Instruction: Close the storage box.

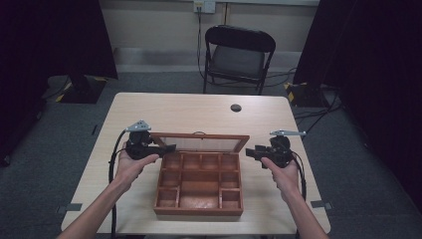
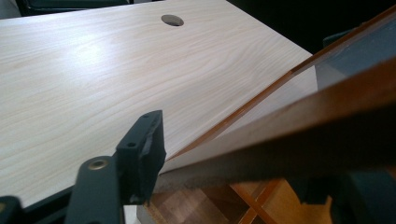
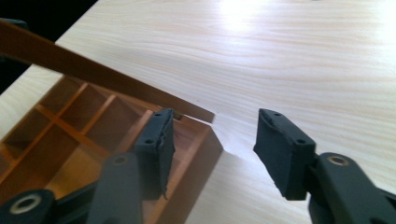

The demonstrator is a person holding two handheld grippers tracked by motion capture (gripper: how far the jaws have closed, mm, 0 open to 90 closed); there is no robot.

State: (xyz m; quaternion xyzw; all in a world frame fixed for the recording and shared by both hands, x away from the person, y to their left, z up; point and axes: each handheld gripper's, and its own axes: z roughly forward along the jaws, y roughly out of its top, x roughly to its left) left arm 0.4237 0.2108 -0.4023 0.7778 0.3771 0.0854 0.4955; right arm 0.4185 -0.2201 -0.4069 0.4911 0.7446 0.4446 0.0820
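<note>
Wooden compartment box (image 1: 199,183) centre of counter (image 1: 149,107), lid (image 1: 199,143) raised, long edge running left-right. Left tongs (image 1: 166,148) clamp lid's left end; right tongs (image 1: 247,152) gape beside lid's right end, gripping nothing.

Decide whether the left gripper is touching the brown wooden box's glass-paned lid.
Touching: the left gripper view shows the left gripper with a black pad pressed against the wooden frame of the raised lid.

Left gripper (image 2: 224,172) has its jaws either side of the wooden lid's (image 2: 299,135) edge, table (image 2: 93,70) stretching beyond the fingertips.
</note>
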